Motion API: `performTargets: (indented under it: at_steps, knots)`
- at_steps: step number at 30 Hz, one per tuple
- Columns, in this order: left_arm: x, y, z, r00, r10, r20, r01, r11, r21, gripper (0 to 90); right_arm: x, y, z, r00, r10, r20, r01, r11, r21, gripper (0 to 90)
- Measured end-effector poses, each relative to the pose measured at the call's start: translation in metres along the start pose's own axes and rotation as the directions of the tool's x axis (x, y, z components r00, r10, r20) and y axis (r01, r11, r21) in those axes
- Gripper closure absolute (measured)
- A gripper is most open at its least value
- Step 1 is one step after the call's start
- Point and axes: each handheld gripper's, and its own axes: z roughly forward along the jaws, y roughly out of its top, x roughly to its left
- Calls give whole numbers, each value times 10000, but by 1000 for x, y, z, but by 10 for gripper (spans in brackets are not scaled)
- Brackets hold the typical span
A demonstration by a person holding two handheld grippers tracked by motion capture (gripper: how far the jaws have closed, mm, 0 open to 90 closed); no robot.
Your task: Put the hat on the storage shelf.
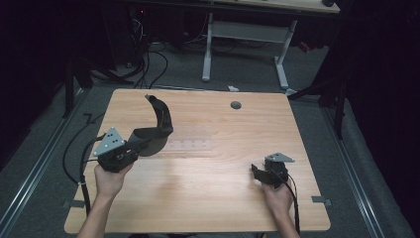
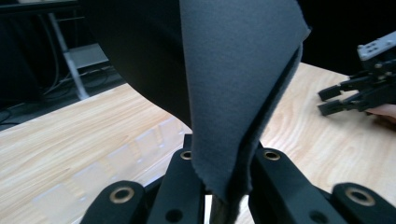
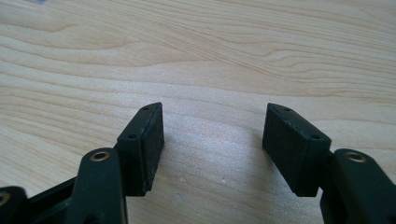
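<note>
- The wooden tabletop (image 1: pixel 208 178) stands in a dark room.
- The left tongs (image 1: pixel 130 148) pinch a dark grey cloth (image 1: pixel 157 130), lifted up.
- The right tongs (image 1: pixel 257 173) gape wide, holding nothing.

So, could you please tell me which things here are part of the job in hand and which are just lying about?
In use:
- dark grey cloth, clamped in the left hand-held gripper and lifted off the table
- right hand-held gripper, open and empty, low over the wooden table

Lying about:
- clear ruler-like strip on the table
- white desk behind
- floor cables
</note>
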Motion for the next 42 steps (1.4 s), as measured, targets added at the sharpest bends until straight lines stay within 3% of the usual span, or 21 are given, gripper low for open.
performTargets:
  at_steps: [11, 24, 31, 37, 42]
  knots:
    - [22, 9, 4, 9975, -55, -704, 13, 9982, -594, 860, 0, 0, 0, 10000, -27, -24, 27, 10000, 15, 381]
    - [49, 11, 11, 9875, -84, -1576, -51, 9964, -848, 860, 0, 0, 0, 10000, -80, -48, 80, 10000, 10, 369]
    - [59, 7, 16, 9787, 242, -2037, -385, 9971, -661, 860, 0, 0, 0, 10000, -78, -50, 78, 10000, 12, 368]
    - [70, 8, 18, 9734, 71, -2292, -253, 9968, -763, 859, 0, 0, 0, 9999, -83, -58, 84, 10000, 13, 367]
    - [76, 6, 21, 9652, 221, -2605, -393, 9974, -611, 859, 0, 0, 0, 9999, -85, -63, 86, 10000, 14, 366]
